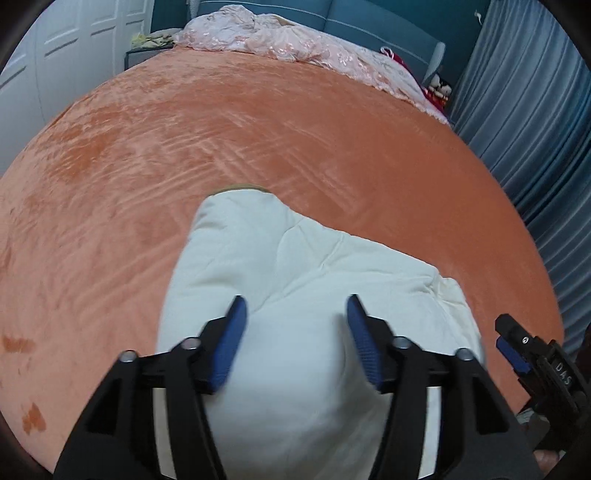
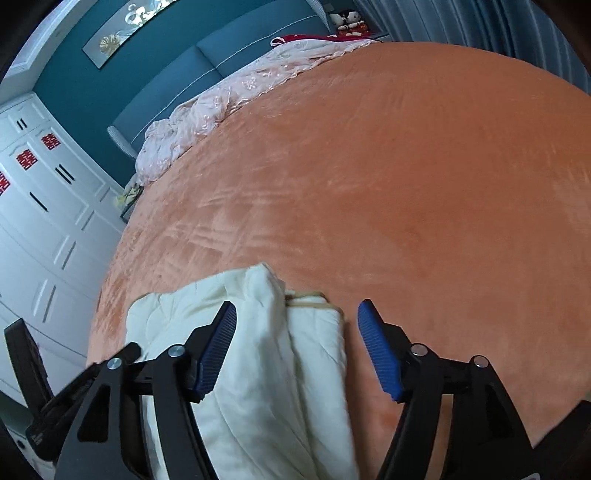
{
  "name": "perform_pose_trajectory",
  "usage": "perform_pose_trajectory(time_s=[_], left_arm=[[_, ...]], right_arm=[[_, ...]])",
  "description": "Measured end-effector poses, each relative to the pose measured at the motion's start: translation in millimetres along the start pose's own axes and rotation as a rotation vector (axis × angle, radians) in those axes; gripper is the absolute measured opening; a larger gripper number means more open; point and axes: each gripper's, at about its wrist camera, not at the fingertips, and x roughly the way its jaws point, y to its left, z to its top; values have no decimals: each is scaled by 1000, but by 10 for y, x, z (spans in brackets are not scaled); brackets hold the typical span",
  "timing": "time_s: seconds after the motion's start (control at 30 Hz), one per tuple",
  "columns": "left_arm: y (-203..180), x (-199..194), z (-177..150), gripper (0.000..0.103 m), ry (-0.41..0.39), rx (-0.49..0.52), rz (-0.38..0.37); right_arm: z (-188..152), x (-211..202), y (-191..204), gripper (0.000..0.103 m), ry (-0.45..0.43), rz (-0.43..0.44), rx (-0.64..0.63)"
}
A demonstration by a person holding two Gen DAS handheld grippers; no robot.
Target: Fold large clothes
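A cream quilted garment (image 1: 295, 280) lies bunched on the orange bedspread (image 1: 184, 147) near the bed's front edge. It also shows in the right wrist view (image 2: 258, 350), with a tan trimmed edge at its far side. My left gripper (image 1: 295, 314) is open, its blue pads spread over the garment and holding nothing. My right gripper (image 2: 297, 317) is open above the garment's right edge, its right pad over the bedspread (image 2: 406, 184). The right gripper also shows in the left wrist view (image 1: 517, 354) at the garment's right.
A pink satin quilt (image 1: 280, 40) is heaped at the head of the bed against a teal headboard (image 1: 369, 18). White wardrobes (image 2: 48, 221) stand on one side, blue-grey curtains (image 1: 535, 147) on the other. Plush toys (image 2: 347, 18) sit by the headboard.
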Motion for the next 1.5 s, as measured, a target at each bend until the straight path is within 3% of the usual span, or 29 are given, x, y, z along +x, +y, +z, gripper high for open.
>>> perform_pose_trajectory(time_s=[0.07, 0.13, 0.2, 0.3, 0.37, 0.47, 0.6, 0.87, 1.0, 1.17, 1.33, 1.5], left_arm=[[144, -209, -120, 79, 6, -18, 47], [315, -286, -252, 80, 44, -53, 48], [519, -292, -418, 80, 101, -132, 17], [712, -294, -622, 81, 146, -248, -71], [735, -289, -707, 82, 167, -276, -104], [680, -289, -786, 87, 176, -269, -132], [528, -271, -832, 94, 164, -187, -102], [505, -129, -831, 98, 188, -165, -86], [485, -123, -813, 98, 193, -182, -81], [342, -307, -749, 79, 161, -130, -63], [158, -606, -623, 58, 120, -56, -63], [-93, -938, -494, 50, 53, 39, -65]], right_arm=[[-120, -118, -132, 70, 67, 15, 6], [-279, -142, -226, 70, 162, 53, 16], [-455, -146, -269, 70, 230, 86, 22], [-626, -152, -327, 73, 256, 129, 71], [-671, -124, -393, 74, 274, 167, 136], [-702, -55, -420, 74, 309, 227, 201], [-779, 82, -365, 79, 380, 290, 223], [-912, 165, -246, 81, 368, 272, 194], [-898, 132, -200, 74, 369, 259, 161], [-799, -17, -26, 48, 342, 225, 36], [-702, -232, 130, 41, 290, 177, -36], [-607, -528, 304, 35, 219, 158, -107]])
